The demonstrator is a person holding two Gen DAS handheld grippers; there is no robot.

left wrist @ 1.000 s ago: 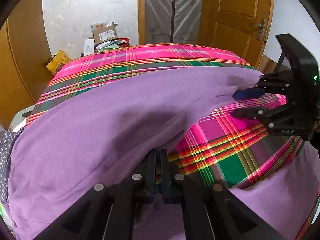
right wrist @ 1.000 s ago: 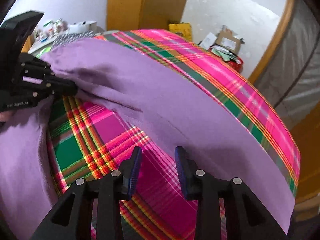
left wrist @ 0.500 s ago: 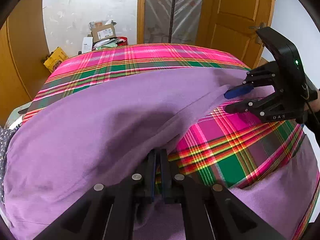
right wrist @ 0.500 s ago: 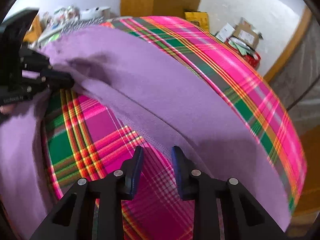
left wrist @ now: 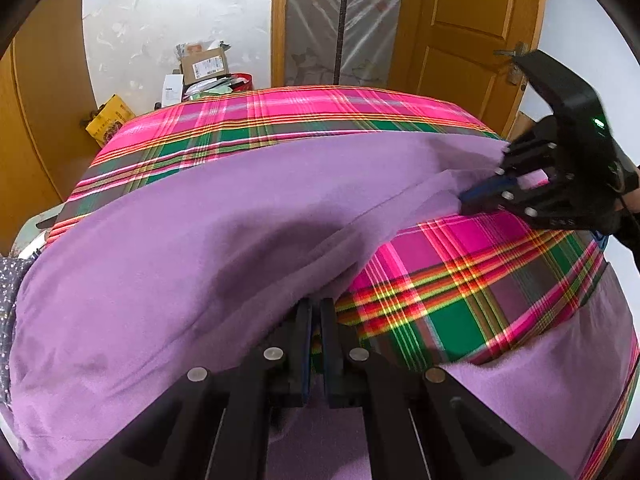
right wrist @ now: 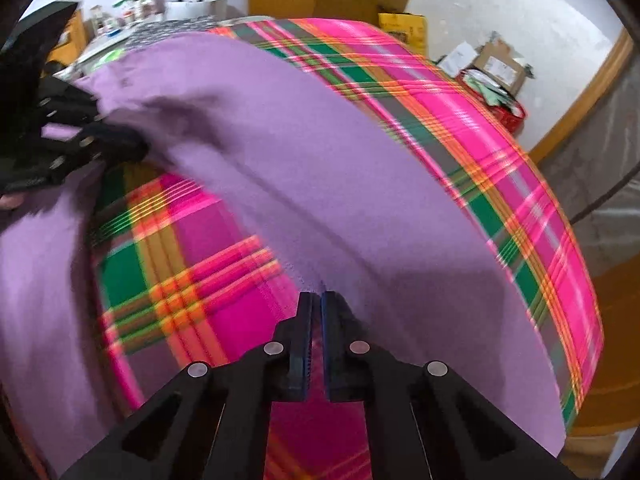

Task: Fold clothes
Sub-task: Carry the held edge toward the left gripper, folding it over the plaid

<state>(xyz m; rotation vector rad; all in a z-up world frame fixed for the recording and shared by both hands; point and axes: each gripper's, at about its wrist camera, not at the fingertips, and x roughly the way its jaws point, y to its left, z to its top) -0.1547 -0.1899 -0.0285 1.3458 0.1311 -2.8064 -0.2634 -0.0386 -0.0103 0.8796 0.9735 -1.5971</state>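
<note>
A large purple garment point(left wrist: 200, 240) lies spread over a bed covered with a pink, green and orange plaid sheet point(left wrist: 320, 116). Its near edge is folded back, baring a patch of plaid. My left gripper point(left wrist: 315, 308) is shut on that edge at the bottom centre of the left wrist view. It also shows at the left of the right wrist view, as the left gripper point(right wrist: 132, 148) pinching purple cloth. My right gripper point(right wrist: 316, 300) is shut on the hem of the purple garment point(right wrist: 280, 140). From the left wrist view the right gripper point(left wrist: 470, 198) grips the same edge further right.
Beyond the bed's far edge stand a cardboard box point(left wrist: 206, 66), a yellow packet point(left wrist: 106, 120) and other clutter against the wall. A wooden door point(left wrist: 468, 20) and a plastic curtain point(left wrist: 340, 20) close the back. Dark dotted fabric point(left wrist: 8, 280) lies at the left.
My right gripper's jaws, open a second ago, have shut on the garment's hem, and it has shifted slightly along the edge. The left gripper has kept still, holding its grip.
</note>
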